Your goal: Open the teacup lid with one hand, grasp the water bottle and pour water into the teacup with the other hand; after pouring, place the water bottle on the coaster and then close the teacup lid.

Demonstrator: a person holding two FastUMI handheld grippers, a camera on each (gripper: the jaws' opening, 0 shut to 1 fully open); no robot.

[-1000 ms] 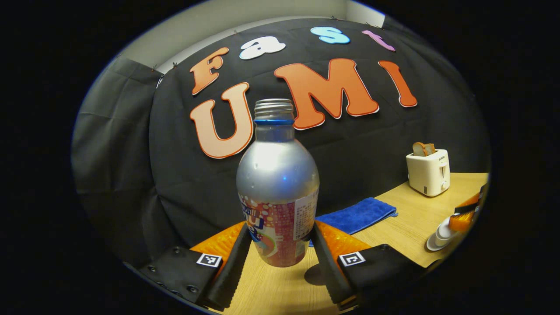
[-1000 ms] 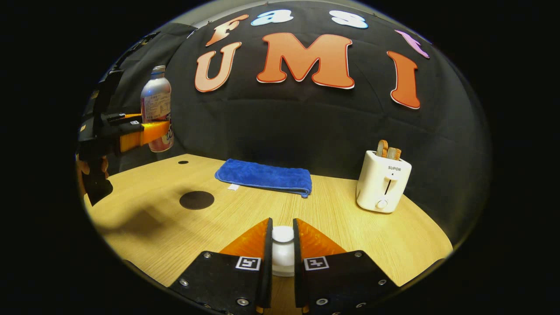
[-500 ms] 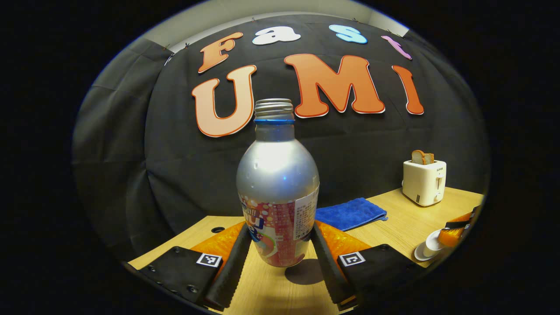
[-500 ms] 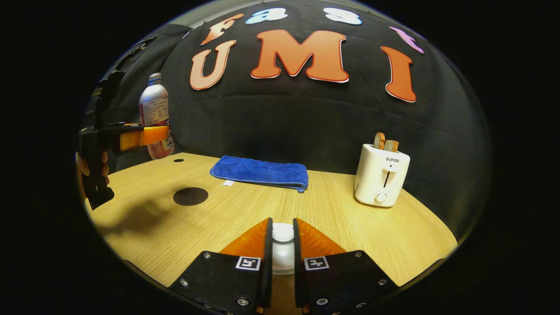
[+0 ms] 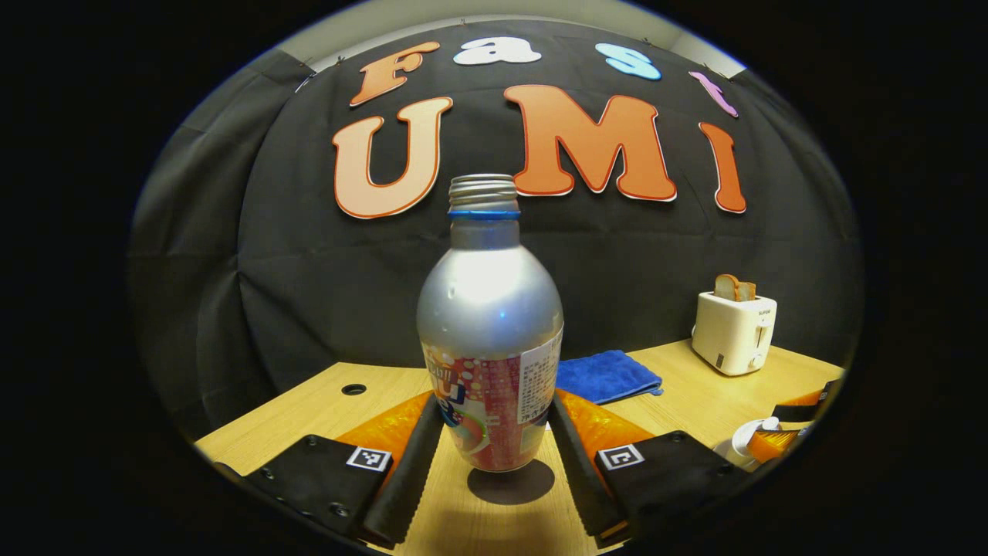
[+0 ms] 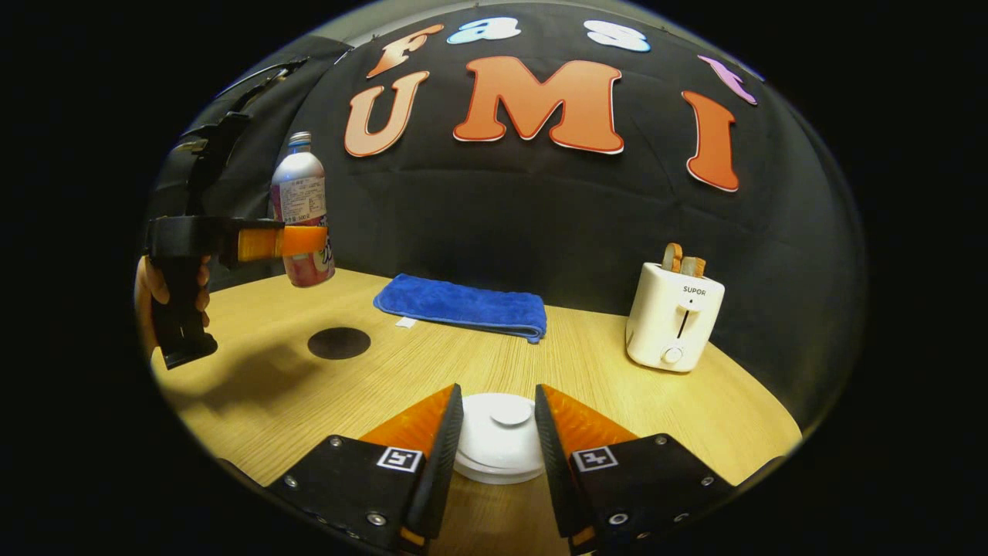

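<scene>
On bench, item list. Left tool (image 5: 494, 440): closed on upright bottle (image 5: 489, 340), held just above dark round coaster (image 6: 339, 343). Right tool (image 6: 498, 440): fingers parted, astride lidded white teacup (image 6: 500, 436), not gripping it. Blue cloth (image 6: 461, 306) at 12 o'clock of teacup; white toaster (image 6: 674, 316) at 2 o'clock.

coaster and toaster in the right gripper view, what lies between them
In the right gripper view, a folded blue towel lies on the table between the dark round coaster and the white toaster.
</scene>
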